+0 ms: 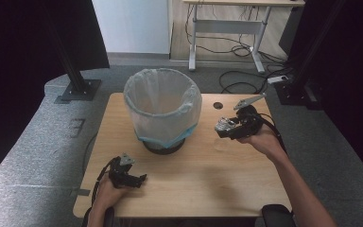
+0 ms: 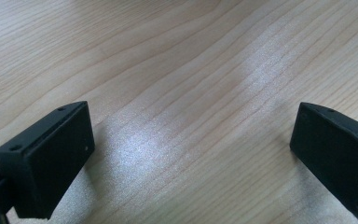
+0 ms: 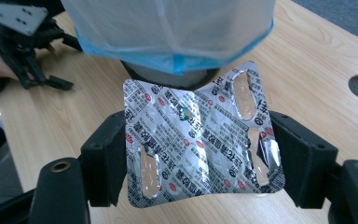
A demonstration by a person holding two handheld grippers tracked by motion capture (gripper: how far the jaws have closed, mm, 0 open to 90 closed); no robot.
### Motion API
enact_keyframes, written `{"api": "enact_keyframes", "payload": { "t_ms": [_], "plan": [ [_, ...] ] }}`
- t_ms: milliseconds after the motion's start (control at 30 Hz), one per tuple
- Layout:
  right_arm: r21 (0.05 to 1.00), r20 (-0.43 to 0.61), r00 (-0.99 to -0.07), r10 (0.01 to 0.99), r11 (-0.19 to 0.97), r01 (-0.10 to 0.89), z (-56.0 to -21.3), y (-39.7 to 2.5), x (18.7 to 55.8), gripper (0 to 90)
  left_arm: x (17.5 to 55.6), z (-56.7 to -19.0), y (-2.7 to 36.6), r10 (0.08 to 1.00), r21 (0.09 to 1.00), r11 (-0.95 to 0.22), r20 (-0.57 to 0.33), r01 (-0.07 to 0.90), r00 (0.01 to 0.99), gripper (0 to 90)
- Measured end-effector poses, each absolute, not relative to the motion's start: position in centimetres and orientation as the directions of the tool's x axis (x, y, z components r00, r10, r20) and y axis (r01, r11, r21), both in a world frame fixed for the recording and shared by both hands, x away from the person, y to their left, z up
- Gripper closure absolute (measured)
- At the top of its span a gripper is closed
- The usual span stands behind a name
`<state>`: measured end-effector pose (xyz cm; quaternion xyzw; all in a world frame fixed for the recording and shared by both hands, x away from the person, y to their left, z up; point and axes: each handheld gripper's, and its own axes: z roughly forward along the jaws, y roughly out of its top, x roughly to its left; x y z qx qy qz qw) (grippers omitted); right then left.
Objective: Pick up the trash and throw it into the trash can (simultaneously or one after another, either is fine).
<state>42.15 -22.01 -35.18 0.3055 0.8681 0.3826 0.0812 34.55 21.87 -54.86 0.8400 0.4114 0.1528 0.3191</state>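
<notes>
Foil blister pack (image 3: 200,144) pinched in right gripper (image 3: 200,154) beside lined bin (image 1: 163,106) (left gripper (image 2: 191,154) spread).

The blister pack (image 3: 200,140) is showing crinkled, shiny silver foil printed in red. The bench (image 2: 177,70) is looking like pale wood grain with a smooth, faintly glossy finish. The bin liner (image 1: 163,106) is appearing as thin, translucent plastic film. The right gripper (image 3: 200,154) is showing matt black plastic.

Black hand-held gripper (image 1: 144,178) each hand, blocky jaws, grey three-cornered plates, trailing black cables.
</notes>
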Motion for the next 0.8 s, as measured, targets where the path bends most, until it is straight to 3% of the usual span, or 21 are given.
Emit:
{"api": "enact_keyframes", "payload": {
  "t_ms": [800],
  "plan": [
    [0.721,0.08,-0.824,0.561,0.539,0.437,-29.5,-18.6,44.3,27.2,34.6,-54.8,21.9,0.788,0.659,-0.461,-0.004,0.594,0.616,0.0]
  ]
}}
